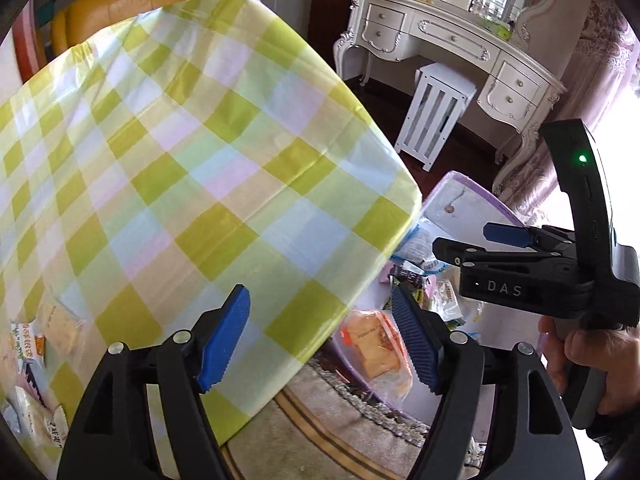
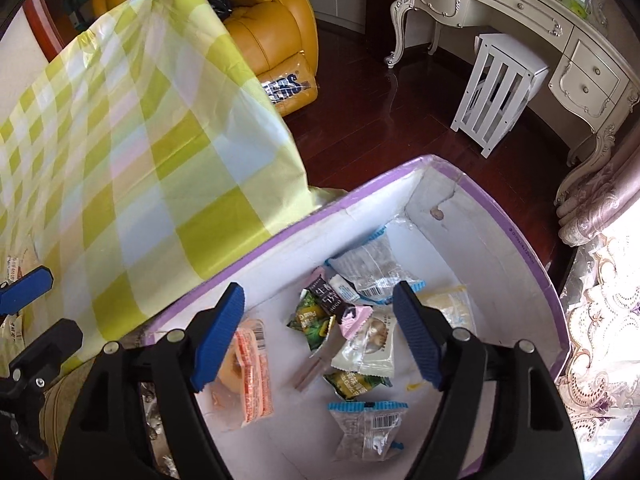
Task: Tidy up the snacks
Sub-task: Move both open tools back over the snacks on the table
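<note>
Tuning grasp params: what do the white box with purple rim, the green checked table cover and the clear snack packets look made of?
White box with purple rim: looks like matte cardboard or foam board; a crack shows at its corner.
Green checked table cover: probably thin plastic sheet, glossy, with shiny creases.
Clear snack packets: crinkled transparent plastic film with crimped blue ends.

A purple-rimmed white box (image 2: 516, 236) is seen open-topped beside the checked-cloth desk (image 2: 120, 168). Wrapped snacks (image 2: 360, 320) are scattered loosely on its floor: clear blue-edged packets, green ones, an orange bag. More packets (image 1: 36, 344) lie on the desk.
</note>
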Available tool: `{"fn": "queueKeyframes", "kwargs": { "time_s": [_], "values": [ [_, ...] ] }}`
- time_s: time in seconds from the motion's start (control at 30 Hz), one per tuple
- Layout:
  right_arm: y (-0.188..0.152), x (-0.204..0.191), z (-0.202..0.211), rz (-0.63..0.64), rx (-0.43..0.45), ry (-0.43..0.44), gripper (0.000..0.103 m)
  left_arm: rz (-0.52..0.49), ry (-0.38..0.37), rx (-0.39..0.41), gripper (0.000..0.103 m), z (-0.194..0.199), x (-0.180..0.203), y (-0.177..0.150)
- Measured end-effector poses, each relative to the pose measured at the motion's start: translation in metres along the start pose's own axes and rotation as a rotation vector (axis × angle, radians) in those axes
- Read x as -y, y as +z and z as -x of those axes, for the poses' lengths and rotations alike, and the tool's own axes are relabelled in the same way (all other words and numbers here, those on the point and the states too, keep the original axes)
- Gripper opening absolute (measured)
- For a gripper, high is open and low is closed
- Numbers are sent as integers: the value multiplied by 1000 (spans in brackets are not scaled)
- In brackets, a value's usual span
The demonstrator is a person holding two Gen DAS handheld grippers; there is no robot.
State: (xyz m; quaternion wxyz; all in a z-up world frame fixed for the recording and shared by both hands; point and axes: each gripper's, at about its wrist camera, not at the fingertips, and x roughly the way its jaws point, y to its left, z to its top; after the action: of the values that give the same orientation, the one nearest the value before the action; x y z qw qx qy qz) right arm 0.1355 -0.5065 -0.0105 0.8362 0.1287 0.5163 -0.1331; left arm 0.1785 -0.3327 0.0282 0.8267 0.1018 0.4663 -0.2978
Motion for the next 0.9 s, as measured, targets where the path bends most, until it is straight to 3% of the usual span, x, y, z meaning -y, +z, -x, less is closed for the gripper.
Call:
{"fn": "queueKeyframes", "kwargs": {
  "time_s": [0.4, 0.73, 0.9],
  "values": [
    [21, -131, 10, 141, 55, 181, 77, 215, 186, 103, 76, 58, -118, -19],
    [18, -223, 19, 284, 140, 227, 77, 383, 351, 135, 76, 94, -205, -63],
    [12, -259, 16, 350, 133, 270, 77, 481, 421, 136, 76, 111, -250, -93]
  ]
}}
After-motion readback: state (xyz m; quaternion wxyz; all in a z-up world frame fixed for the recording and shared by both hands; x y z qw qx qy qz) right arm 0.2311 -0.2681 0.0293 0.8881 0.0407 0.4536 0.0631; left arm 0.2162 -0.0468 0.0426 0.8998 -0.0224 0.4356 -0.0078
